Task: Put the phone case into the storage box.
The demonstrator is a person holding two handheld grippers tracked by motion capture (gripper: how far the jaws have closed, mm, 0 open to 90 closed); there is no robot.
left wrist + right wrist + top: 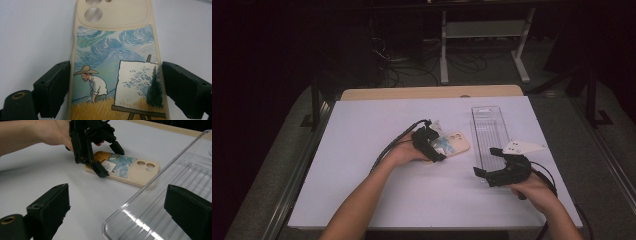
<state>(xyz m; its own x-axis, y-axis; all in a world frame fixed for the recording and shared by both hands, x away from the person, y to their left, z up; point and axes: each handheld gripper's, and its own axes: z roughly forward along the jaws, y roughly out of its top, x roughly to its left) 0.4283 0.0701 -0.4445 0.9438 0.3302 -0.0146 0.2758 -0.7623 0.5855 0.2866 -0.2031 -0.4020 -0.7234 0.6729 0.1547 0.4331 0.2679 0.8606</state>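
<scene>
A cream phone case [457, 144] printed with a painter in a straw hat at an easel lies flat mid-table, camera cut-outs towards the right. My left gripper [439, 145] reaches over it from the left. In the left gripper view the case [115, 50] runs up between the two black jaws, whose tips meet its two long edges. The right gripper view shows that left gripper [111, 162] straddling the painted end of the case [136, 172]. My right gripper [485, 161] stands open at the near end of a clear plastic tray [489, 130], with nothing between its jaws [117, 192].
The long clear tray [160, 202] lies lengthwise right of the case and holds nothing. A white sheet covers the table [377, 190], with a wooden edge [432, 92] at the far side. Beyond it are table legs and cables on a dark floor.
</scene>
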